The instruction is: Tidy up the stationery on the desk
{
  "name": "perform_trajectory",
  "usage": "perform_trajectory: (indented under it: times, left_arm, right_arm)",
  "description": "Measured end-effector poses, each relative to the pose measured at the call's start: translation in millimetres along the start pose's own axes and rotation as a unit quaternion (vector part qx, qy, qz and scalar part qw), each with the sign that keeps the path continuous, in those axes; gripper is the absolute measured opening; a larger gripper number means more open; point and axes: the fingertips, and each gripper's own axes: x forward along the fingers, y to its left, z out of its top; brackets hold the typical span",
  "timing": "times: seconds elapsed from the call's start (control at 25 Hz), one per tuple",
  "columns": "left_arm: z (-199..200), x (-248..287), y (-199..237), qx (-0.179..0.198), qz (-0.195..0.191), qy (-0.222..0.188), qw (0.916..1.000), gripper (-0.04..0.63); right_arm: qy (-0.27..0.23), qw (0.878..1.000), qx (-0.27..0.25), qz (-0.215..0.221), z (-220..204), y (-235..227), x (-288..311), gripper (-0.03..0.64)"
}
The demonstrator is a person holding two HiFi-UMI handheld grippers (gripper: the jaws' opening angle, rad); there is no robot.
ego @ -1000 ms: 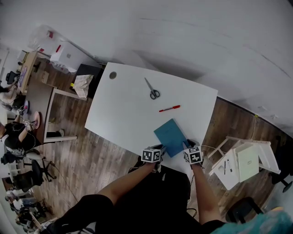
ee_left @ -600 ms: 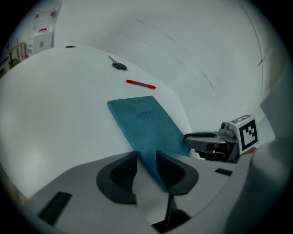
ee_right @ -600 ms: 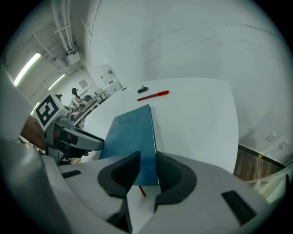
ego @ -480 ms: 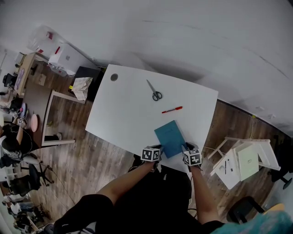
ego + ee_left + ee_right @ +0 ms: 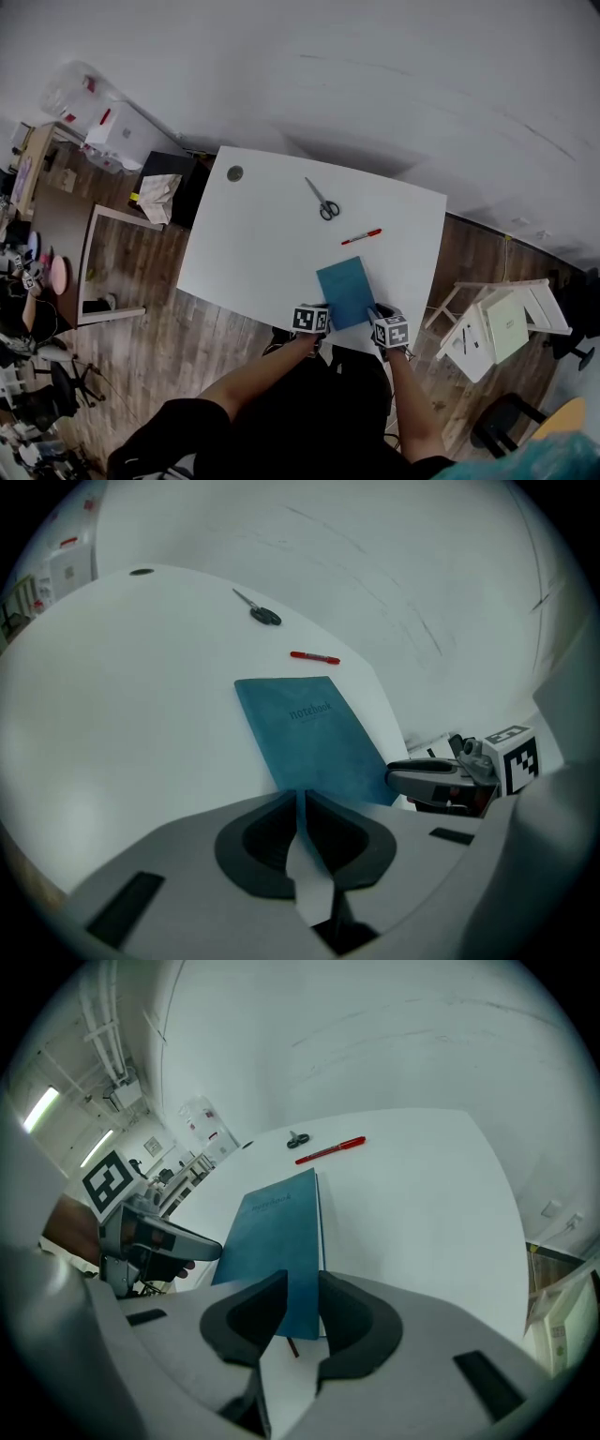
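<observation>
A blue notebook (image 5: 345,292) lies flat near the front edge of the white desk (image 5: 253,244). My left gripper (image 5: 322,309) sits at its near left corner. In the left gripper view its jaws (image 5: 300,797) have just been closing and leave only a thin slit, pinching the corner's tip. My right gripper (image 5: 378,314) is at the near right corner. In the right gripper view (image 5: 295,1288) a gap stays between the jaws, with the notebook's corner (image 5: 281,1232) in it. A red pen (image 5: 361,236) and scissors (image 5: 322,200) lie farther back.
A round cable hole (image 5: 234,173) marks the desk's far left corner. A white stool-like rack (image 5: 497,328) stands on the wooden floor to the right. A brown table (image 5: 56,234) and cluttered furniture stand at the left. A grey wall runs behind the desk.
Both grippers and the notebook have slid a little to the left along the desk's front edge. The notebook now lies straighter, and the pen and scissors have stayed put.
</observation>
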Motion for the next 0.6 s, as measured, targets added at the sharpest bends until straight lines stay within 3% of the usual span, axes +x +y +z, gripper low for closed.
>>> perform_trajectory:
  times: [0.2, 0.32, 0.4, 0.6]
  left_arm:
    - [9.5, -18.1, 30.7, 0.035, 0.001, 0.023, 0.9991, 0.04]
    - [11.5, -26.0, 47.7, 0.029, -0.01, 0.024, 0.9992, 0.046]
    - [12.8, -30.3, 55.5, 0.029, -0.018, 0.022, 0.9992, 0.084]
    - [20.3, -45.2, 80.7, 0.034, -0.005, 0.007, 0.9994, 0.108]
  right_arm:
    - [0.005, 1.0, 0.016, -0.007, 0.9, 32.5, 16.7, 0.106]
    - [0.009, 1.0, 0.018, -0.007, 2.7, 50.2, 28.1, 0.106]
    - [0.012, 1.0, 0.015, -0.012, 3.5, 60.0, 34.5, 0.106]
    - [0.018, 1.0, 0.016, -0.001, 9.6, 87.5, 49.3, 0.106]
